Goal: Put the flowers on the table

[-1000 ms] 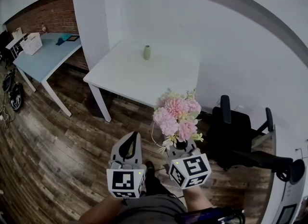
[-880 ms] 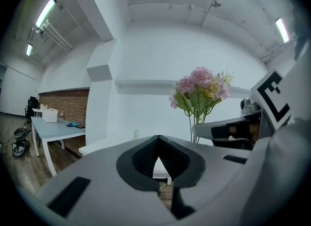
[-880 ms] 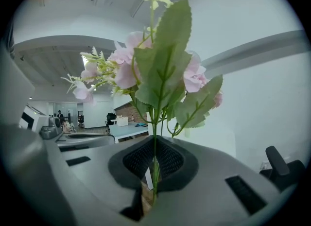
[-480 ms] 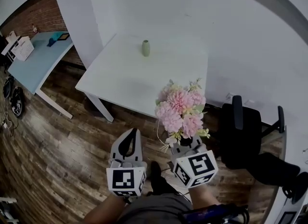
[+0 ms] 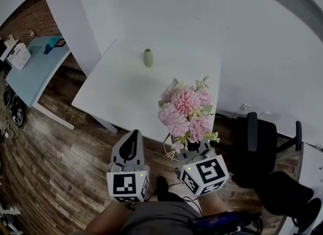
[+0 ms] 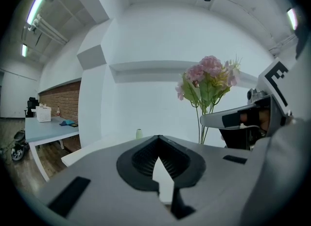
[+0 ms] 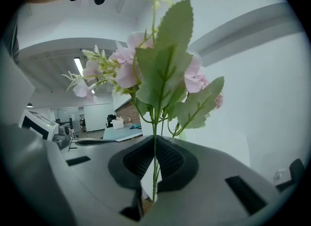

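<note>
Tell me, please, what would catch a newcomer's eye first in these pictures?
The pink flower bunch stands out first, held upright with its stems clamped in the right hand-held gripper, just in front of the white table. Farther back on that table stands a small green vase.

Office interior: white surface [image 5: 126, 90] against a plain wall [image 5: 202, 16], black office chair [image 5: 252, 153] beside it, second pale-blue surface [image 5: 30, 75] before a brick wall [image 5: 25, 19], wood-plank floor [image 5: 50, 168], ceiling strip lights [image 6: 36, 7].
</note>
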The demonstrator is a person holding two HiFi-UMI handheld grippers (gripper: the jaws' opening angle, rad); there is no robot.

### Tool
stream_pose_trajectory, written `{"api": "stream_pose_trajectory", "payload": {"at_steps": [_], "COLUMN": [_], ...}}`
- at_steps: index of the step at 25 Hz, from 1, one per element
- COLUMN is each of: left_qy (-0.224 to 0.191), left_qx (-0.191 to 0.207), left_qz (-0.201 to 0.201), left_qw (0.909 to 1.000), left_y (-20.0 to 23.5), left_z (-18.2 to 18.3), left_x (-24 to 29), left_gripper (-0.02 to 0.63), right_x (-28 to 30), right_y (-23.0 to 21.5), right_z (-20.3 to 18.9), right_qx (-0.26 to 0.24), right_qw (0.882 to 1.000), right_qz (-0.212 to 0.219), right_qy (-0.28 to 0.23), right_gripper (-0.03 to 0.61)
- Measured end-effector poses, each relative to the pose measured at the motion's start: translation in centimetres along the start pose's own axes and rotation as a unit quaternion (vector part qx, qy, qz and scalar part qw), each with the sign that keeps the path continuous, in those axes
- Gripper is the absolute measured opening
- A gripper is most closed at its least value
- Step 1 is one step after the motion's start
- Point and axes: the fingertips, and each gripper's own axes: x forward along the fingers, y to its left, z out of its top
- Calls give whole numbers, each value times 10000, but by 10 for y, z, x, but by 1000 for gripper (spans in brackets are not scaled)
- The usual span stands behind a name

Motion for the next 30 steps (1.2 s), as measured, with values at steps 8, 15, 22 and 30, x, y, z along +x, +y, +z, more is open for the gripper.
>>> {"api": "stream_pose_trajectory", "payload": {"at_steps": [8, 15, 22, 30], "left_qy": [-294, -370, -343, -399], "left_qx": [63, -91, -255, 104], "left_qz": [102, 39, -308, -735], "left_qw": [9995, 9993, 9986, 9964], "left_y": [11, 38, 74, 119], "left_z": [31, 28, 27, 43], "left_x": [33, 69, 130, 208], "left_gripper": [6, 6, 6, 6], "right_x": [39, 83, 145, 224], "right_y": [-19, -28, -44, -66], "right_z": [29, 34, 33, 43], "right_qx": [-82, -234, -234, -60], "right_qw": [9997, 9996, 9994, 9975], "right_qz": [140, 66, -260, -703], "right_qy": [-180, -159, -58, 31], "right_gripper": [12, 12, 12, 12]}}
